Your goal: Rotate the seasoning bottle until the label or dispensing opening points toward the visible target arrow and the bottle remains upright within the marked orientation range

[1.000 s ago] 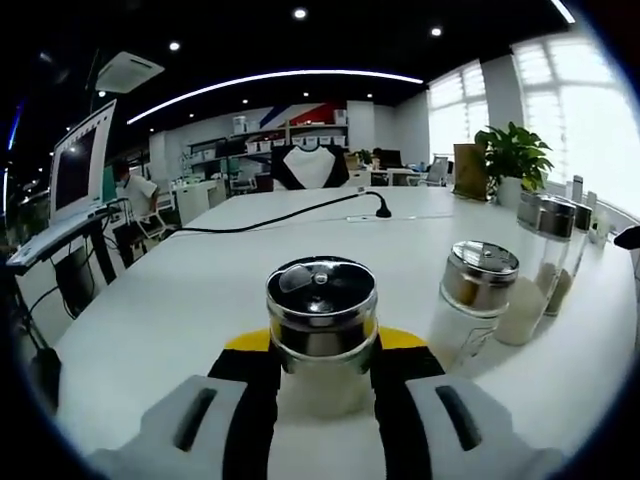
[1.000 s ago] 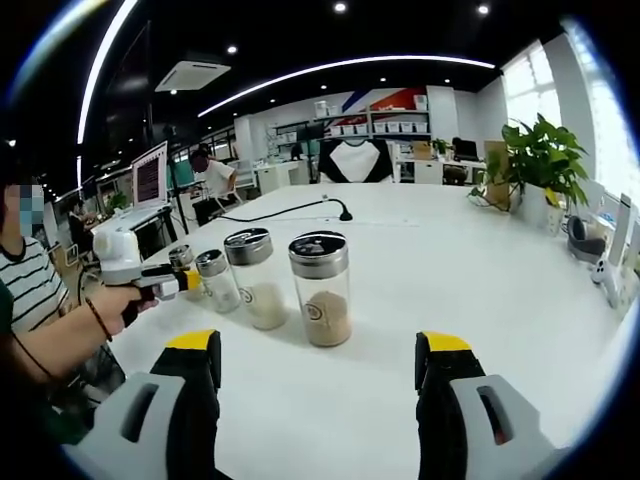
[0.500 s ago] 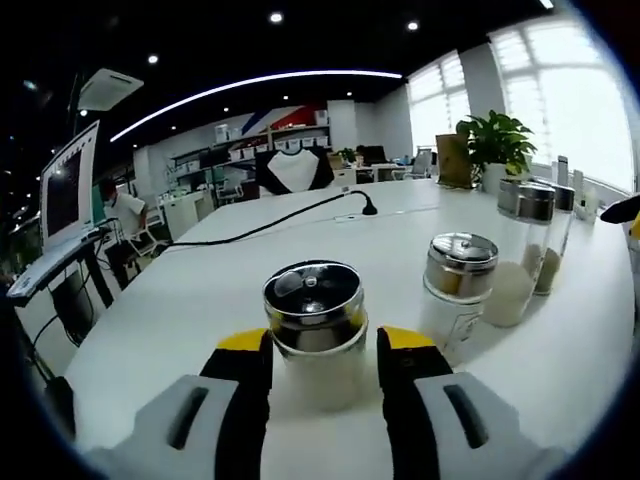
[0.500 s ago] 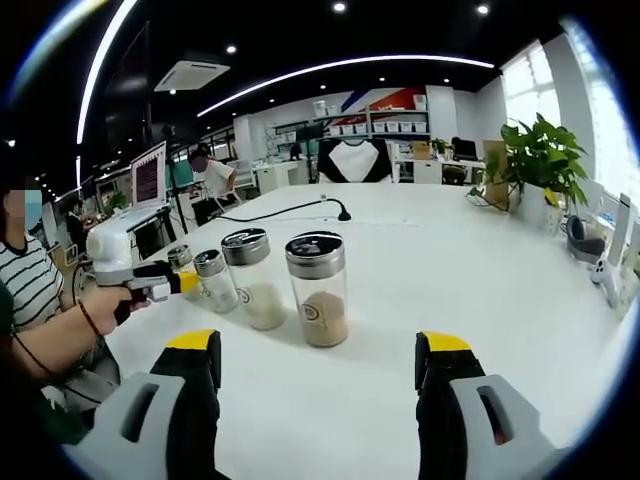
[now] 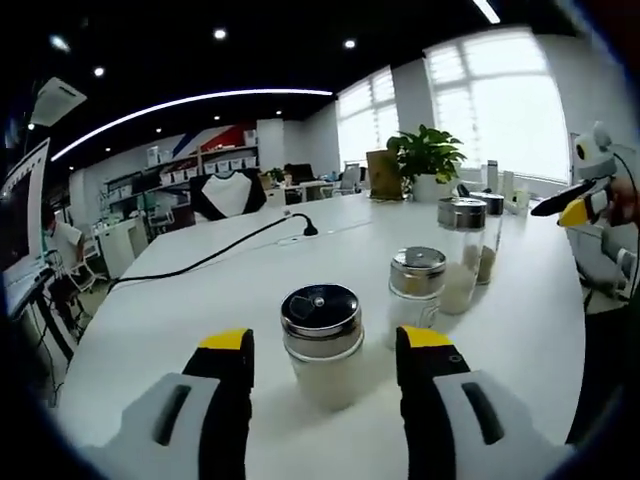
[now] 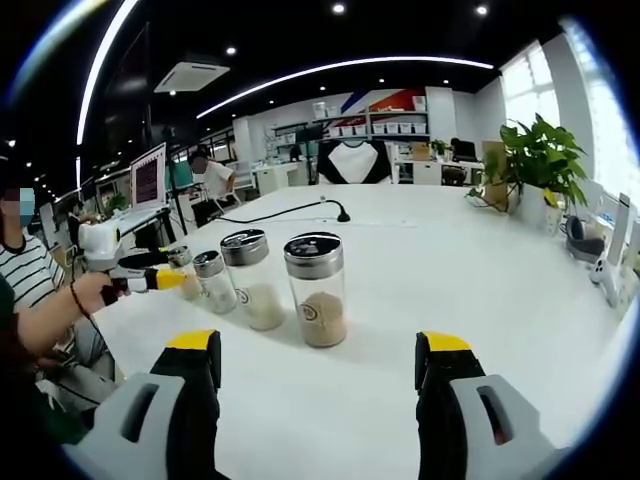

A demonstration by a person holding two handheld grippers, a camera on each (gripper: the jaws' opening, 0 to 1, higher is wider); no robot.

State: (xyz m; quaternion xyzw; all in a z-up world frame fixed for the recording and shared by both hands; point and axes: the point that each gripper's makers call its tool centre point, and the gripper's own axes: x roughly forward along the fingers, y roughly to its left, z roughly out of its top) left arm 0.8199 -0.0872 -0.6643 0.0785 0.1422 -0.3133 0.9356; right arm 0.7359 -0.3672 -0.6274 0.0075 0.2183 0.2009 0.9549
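A small glass seasoning bottle (image 5: 322, 345) with a steel lid and white powder stands upright on the white table (image 5: 180, 300). My left gripper (image 5: 325, 340) is open, its yellow-tipped jaws on either side of the bottle with a gap on each side. In the right gripper view a person's hand holds the left gripper (image 6: 160, 280) at that same bottle (image 6: 180, 257). My right gripper (image 6: 318, 345) is open and holds nothing. It stands well short of the tall bottle of brown seasoning (image 6: 315, 290). In the left gripper view the right gripper (image 5: 585, 200) shows at the far right.
Three more steel-lidded bottles stand in a row: a short one (image 5: 415, 290), a tall white-filled one (image 5: 460, 255) and the brown-filled one (image 5: 490, 245). A black cable (image 5: 220, 250) crosses the far table. A potted plant (image 6: 540, 160) stands at the right edge.
My left gripper's jaws have spread off the small bottle and drawn back from it; the left view has swung. The right gripper has stayed put.
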